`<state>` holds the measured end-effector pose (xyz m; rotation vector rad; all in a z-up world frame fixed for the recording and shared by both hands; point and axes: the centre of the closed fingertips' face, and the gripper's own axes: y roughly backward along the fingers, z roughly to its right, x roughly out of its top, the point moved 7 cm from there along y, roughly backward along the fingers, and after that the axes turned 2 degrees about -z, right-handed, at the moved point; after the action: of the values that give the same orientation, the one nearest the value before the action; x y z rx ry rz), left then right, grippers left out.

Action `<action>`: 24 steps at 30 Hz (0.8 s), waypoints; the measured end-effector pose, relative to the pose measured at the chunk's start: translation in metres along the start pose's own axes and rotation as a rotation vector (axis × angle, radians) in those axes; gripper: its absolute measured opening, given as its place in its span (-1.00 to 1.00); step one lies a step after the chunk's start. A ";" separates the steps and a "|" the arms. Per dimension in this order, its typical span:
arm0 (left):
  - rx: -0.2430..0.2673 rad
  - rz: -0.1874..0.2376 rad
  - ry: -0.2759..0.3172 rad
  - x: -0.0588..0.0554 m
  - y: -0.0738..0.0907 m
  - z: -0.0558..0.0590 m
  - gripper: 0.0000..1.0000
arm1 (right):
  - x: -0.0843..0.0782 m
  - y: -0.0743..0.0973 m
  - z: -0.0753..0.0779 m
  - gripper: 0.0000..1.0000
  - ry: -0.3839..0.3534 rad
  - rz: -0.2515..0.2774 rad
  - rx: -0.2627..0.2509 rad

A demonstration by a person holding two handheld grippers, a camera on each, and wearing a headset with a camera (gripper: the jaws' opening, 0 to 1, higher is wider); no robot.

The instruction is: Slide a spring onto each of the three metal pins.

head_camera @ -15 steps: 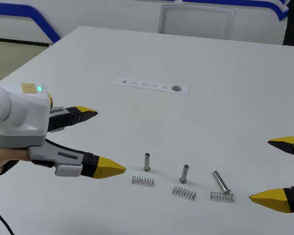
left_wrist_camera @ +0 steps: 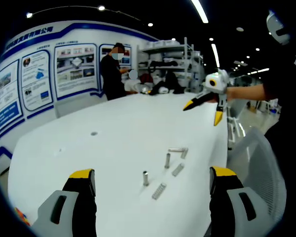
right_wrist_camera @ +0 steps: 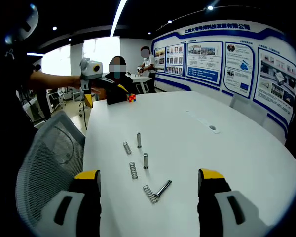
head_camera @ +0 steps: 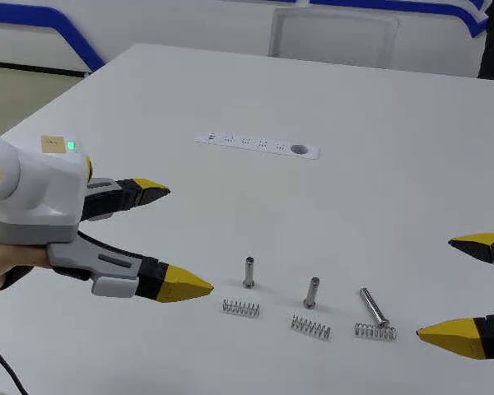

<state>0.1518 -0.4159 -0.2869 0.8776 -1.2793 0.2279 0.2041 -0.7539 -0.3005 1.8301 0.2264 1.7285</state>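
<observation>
- Both pairs of jaws stand wide and hold nothing. The left gripper (head_camera: 185, 239) hovers left of the row of parts, and the right gripper (head_camera: 435, 286) hovers at its right end, over the table (head_camera: 354, 164).
- The left pin (head_camera: 249, 271) and middle pin (head_camera: 311, 292) stand upright. The right pin (head_camera: 372, 306) lies on its side, its near end touching the right spring (head_camera: 375, 331).
- The left spring (head_camera: 240, 308) and middle spring (head_camera: 310, 327) lie just on the near side of their pins, apart from them. No spring is on a pin yet.
- A jaw tip coming in low could tip an upright pin, since each looks to stand on a narrow base.
- The springs look light and round, so an off-centre pinch could flick one away or roll it towards the near edge.
- At the right end, pin and spring touch, so gripping one may drag the other.
- Squeezing hard across the coils could bend a spring so that it jams on its pin.
</observation>
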 end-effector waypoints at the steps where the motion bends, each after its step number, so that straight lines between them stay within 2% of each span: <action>1: 0.000 0.001 0.001 0.000 0.000 0.000 0.97 | 0.000 0.000 0.000 0.64 0.000 0.000 0.000; 9: -0.002 0.006 0.006 0.000 0.001 0.000 0.97 | -0.001 0.001 -0.001 0.64 -0.001 -0.009 -0.001; 15: -0.006 -0.001 0.006 -0.001 0.000 0.000 0.97 | 0.000 0.002 -0.002 0.64 -0.018 0.016 0.002; 19: -0.006 0.000 0.008 -0.002 -0.001 -0.001 0.96 | -0.002 0.001 -0.001 0.63 -0.017 0.005 -0.003; 21: 0.021 0.009 -0.010 -0.001 -0.001 -0.004 0.92 | -0.002 0.000 0.000 0.59 -0.015 0.007 -0.008; 24: 0.018 0.025 0.016 -0.001 -0.002 -0.004 0.92 | -0.001 0.000 0.001 0.58 -0.021 0.024 -0.013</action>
<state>0.1555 -0.4138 -0.2887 0.8739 -1.2759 0.2659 0.2049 -0.7547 -0.3018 1.8475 0.1846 1.7222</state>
